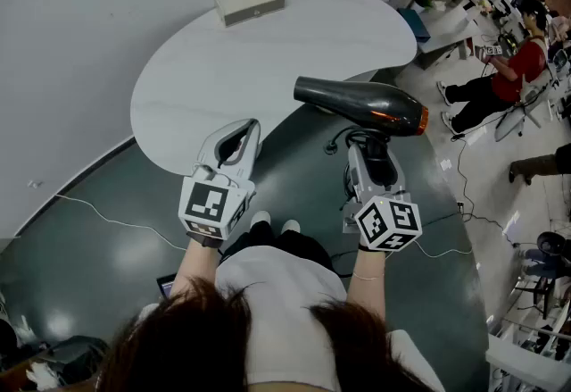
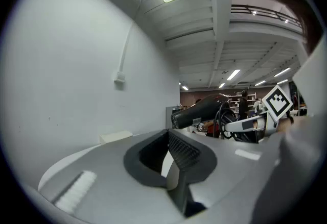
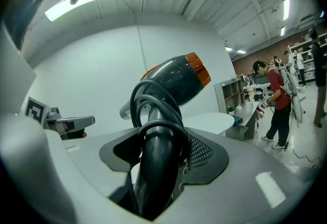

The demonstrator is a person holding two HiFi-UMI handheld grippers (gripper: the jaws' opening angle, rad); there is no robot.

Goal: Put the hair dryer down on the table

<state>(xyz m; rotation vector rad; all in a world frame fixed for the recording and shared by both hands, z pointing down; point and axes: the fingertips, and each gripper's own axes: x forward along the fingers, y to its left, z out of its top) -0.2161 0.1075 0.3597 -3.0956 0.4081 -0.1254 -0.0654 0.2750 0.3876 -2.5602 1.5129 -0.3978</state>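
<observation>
A white, rounded table [image 1: 268, 51] stood against a pale wall, with a beige rectangular box [image 1: 250, 0] near its far edge and dark glossy floor [image 1: 107, 247] around it. The right gripper [image 1: 369, 149] had its jaws wide around the handle of the black, orange-ringed hair dryer [image 1: 361, 104], gripping it in the air just off the table's near edge. The left gripper [image 1: 236, 142] hung beside it, jaws apart and empty.
</observation>
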